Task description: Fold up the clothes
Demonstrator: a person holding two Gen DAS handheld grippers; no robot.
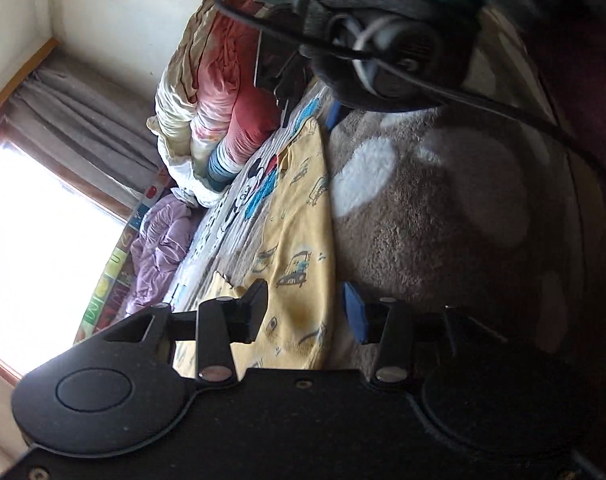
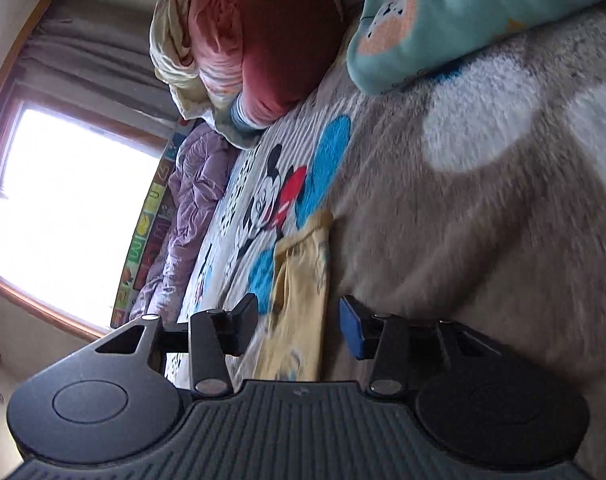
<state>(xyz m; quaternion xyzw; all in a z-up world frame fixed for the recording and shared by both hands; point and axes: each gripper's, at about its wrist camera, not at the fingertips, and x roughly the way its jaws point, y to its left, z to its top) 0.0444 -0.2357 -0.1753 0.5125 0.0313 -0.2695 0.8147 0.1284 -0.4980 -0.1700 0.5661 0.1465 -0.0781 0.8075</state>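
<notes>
Yellow garment (image 1: 299, 236) with a small vehicle print lies low centre in the left wrist view, running from frame middle down between the tongs; in the right wrist view its narrower end (image 2: 299, 300) sits in the same spot. It rests on a fuzzy brown blanket with white patches (image 1: 423, 216), beside a cartoon-mouse sheet (image 2: 271, 200).

Left gripper (image 1: 307, 312): tongs partly apart, cloth lying in the gap; pads not seen pressing it. Right gripper (image 2: 301, 324): same, half-wide, yellow cloth between the fingers, no visible pinch.

Teal printed garment (image 2: 443, 20) upper right of the right view. Heap of red and cream bedding (image 1: 207, 92) upper centre; lilac quilt (image 1: 159, 248) at left; bright window (image 1: 35, 240) with grey curtain (image 1: 83, 112) far left.
</notes>
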